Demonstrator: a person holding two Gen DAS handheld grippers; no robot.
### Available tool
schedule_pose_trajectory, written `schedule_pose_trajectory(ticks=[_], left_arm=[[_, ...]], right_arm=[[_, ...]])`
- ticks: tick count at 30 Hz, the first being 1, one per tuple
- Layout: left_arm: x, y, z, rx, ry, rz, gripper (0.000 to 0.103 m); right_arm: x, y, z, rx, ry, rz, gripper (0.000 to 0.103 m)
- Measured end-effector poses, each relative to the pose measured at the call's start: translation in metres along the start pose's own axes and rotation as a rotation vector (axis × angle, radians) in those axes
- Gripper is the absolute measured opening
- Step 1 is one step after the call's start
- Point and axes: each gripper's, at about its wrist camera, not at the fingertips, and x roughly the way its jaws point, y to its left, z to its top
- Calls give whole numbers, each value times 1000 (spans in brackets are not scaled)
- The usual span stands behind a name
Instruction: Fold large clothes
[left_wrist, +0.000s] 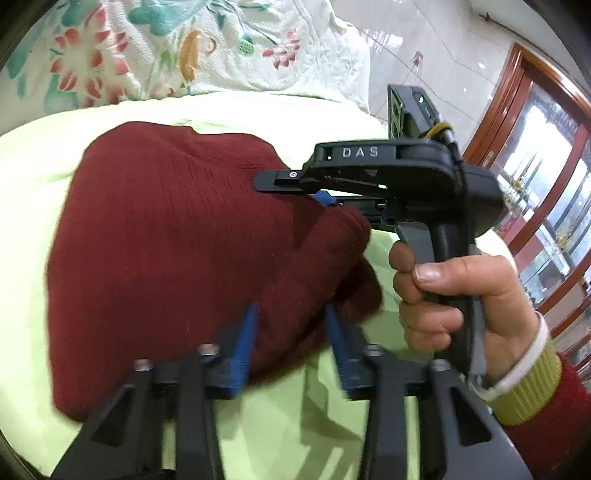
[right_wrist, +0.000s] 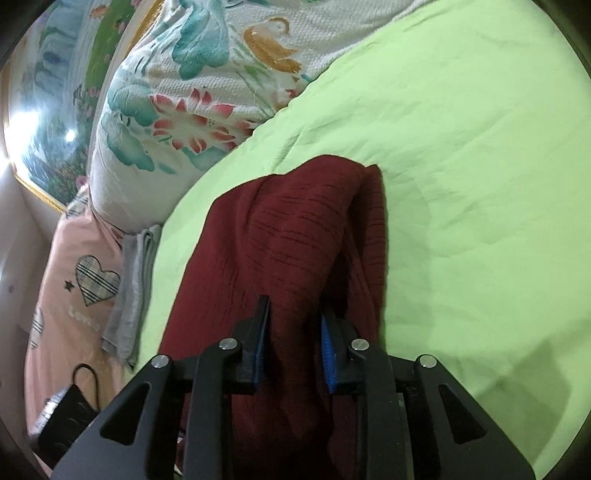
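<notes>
A dark red ribbed knit garment (left_wrist: 166, 229) lies folded into a rounded heap on a light green bedsheet (left_wrist: 37, 166). My left gripper (left_wrist: 290, 332) stands at its near edge. The blue pads (left_wrist: 243, 343) are apart, with a fold of the knit lying loosely between them. A hand (left_wrist: 443, 295) holds my right gripper (left_wrist: 291, 188) side-on at the heap's right edge. In the right wrist view the garment (right_wrist: 288, 229) runs up between the right gripper's (right_wrist: 293, 325) parted pads, with a dark gap beside the right pad (right_wrist: 327, 350).
A floral quilt (left_wrist: 166, 48) is bunched at the head of the bed (right_wrist: 461, 147). Beside the bed are a pink heart-print pillow (right_wrist: 74, 295), a grey cloth (right_wrist: 133, 277) and a black corded object (right_wrist: 66, 417). A wood-framed glass cabinet (left_wrist: 546, 184) stands beyond.
</notes>
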Motion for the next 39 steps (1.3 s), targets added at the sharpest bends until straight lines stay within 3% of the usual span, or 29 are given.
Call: schedule_pose_trajectory(ticks=[2, 5, 9, 14, 17, 19, 22, 26, 31, 34, 39], left_arm=[[-19, 4, -4, -13, -25, -18, 53], [-47, 18, 1, -46, -68, -20, 68], [-70, 55, 12, -145, -113, 2, 76], [-64, 111, 25, -263, -109, 58, 77], [-49, 147, 31, -359, -69, 5, 77], [-34, 167, 32, -427, -40, -33, 78], [-3, 191, 36, -502, 22, -114, 80], [28, 194, 40, -506, 87, -188, 81], [45, 175, 46, -438, 121, -155, 77], [38, 159, 46, -368, 92, -107, 66], [14, 139, 41, -296, 20, -44, 53]], right_arm=[[-11, 5, -3, -18, -14, -19, 51], [-25, 10, -7, -48, -48, -35, 65], [-31, 6, -8, -42, -58, -47, 66], [-31, 1, -7, -15, -55, -33, 67], [-28, -3, -5, 6, -50, -33, 79], [-24, -6, -3, 20, -42, -31, 79], [-15, -8, -2, 27, -7, -27, 79], [-1, -10, -3, 35, 39, 14, 79], [11, -16, -3, 57, 67, 55, 77], [20, -15, -4, 62, 111, 51, 46], [10, 5, -10, 32, 75, 65, 34]])
